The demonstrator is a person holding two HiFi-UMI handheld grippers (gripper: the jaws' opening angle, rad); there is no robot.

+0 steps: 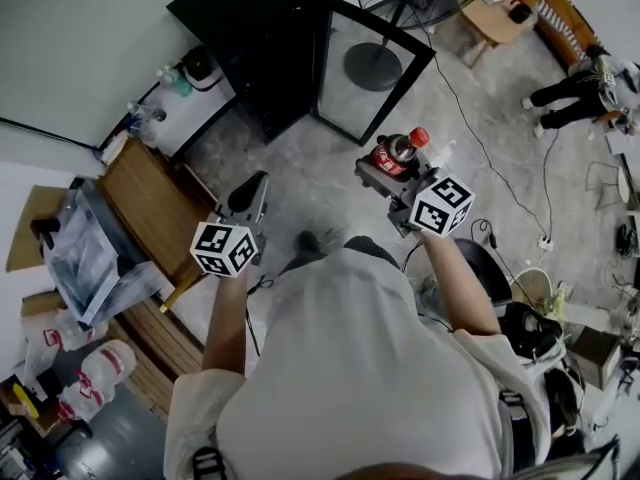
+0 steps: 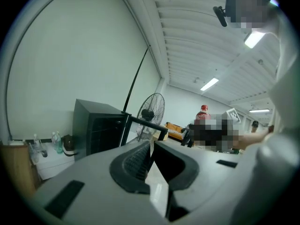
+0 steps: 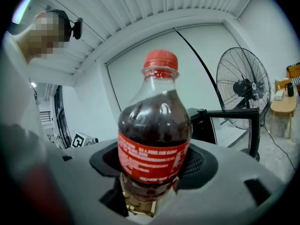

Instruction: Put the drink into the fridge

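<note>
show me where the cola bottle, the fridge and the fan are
cola bottle (image 3: 153, 158), right gripper view, on its red label
fridge (image 1: 250, 18), head view, on its black top
fan (image 3: 243, 86), right gripper view, on the hub behind the grille

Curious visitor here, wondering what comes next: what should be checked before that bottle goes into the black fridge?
1. Grip: the right gripper is clamped on the cola bottle: ok.
2. Seal: the red cap is on: ok.
3. Access: the glass door of the fridge stands open: ok.
4. Spare hand: the left gripper is shut and holds nothing: ok.
5. Free shelf space inside: cannot tell, the interior is dark.
</note>
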